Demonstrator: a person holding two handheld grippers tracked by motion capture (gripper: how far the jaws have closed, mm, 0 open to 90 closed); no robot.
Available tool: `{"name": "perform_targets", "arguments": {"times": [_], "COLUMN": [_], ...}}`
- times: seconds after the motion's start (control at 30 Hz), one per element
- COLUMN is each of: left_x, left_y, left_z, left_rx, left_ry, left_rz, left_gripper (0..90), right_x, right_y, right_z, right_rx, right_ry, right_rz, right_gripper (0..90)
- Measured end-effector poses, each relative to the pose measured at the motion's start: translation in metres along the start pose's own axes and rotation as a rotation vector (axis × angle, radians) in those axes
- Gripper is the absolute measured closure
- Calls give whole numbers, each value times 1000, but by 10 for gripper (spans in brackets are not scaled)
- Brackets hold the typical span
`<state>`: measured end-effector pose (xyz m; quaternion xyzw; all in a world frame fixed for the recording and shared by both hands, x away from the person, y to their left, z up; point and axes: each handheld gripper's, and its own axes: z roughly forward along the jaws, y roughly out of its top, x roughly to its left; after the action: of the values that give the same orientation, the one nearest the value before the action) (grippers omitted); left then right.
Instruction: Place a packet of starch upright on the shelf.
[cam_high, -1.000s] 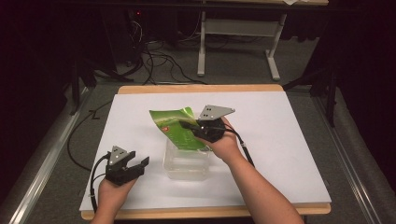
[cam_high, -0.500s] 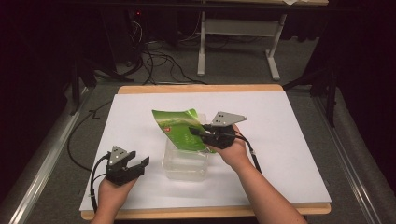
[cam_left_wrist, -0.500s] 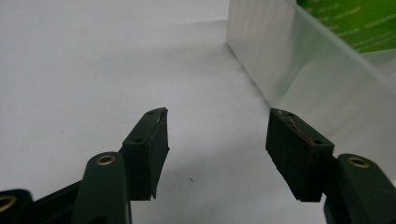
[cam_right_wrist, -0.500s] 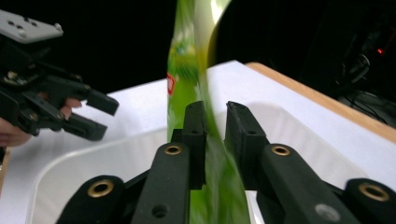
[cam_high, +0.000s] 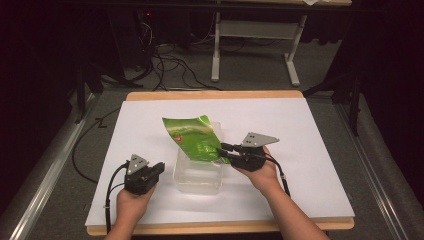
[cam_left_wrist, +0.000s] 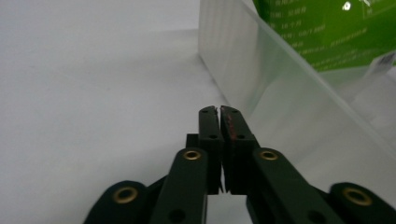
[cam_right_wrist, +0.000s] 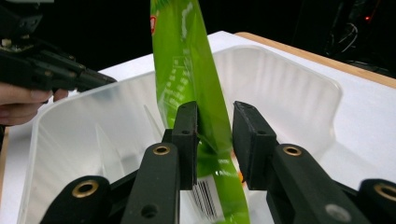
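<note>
Leaning green pouch (cam_high: 196, 139), clear tub (cam_high: 197, 176), white tabletop (cam_high: 310, 150)

Left tool (cam_left_wrist: 220, 110) pressed shut on nothing — clear container (cam_left_wrist: 261, 79) wall just beside, green packet (cam_left_wrist: 327, 32) behind it.

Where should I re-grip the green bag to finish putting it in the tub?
Grip the green bag at its raised upper edge, from above. It stands tilted, lower end in the tub, its flat faces fitting between the jaws. The right gripper has been opening around its lower part.
</note>
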<state>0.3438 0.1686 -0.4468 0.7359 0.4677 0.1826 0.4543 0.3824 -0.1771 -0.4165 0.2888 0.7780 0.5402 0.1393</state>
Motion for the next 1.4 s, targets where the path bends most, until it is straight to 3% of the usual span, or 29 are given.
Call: {"name": "perform_targets", "arguments": {"times": [0.33,0.53,0.6,0.7,0.8,0.9,1.03,1.27,1.4], "left_x": [-12,-17,-18,-18,-18,-18,-18,-18,-19], "left_y": [1,0,0,0,0,0,0,-1,-1], "left_z": [16,19,19,19,19,19,19,21,21], "left_rx": [13,22,21,23,26,26,26,30,33], "left_ry": [-78,-109,-108,-105,-108,-109,-105,-99,-96], "left_rz": [-14,7,8,9,7,5,3,5,6], "left_gripper": [900,900,900,900,900,900,900,900,900], "right_x": [0,1,2,3,2,0,4,9,11], "right_y": [-5,-6,-7,-8,-10,-13,-16,-13,-8], "right_z": [2,1,2,1,-4,-7,5,24,38], "right_rx": [24,44,54,42,42,79,133,163,206], "right_ry": [-17,-31,-45,-56,-86,-89,-88,-74,-74], "right_rz": [21,18,20,18,34,47,39,25,3], "right_gripper": [788,833,885,865,900,900,900,900,900]}}
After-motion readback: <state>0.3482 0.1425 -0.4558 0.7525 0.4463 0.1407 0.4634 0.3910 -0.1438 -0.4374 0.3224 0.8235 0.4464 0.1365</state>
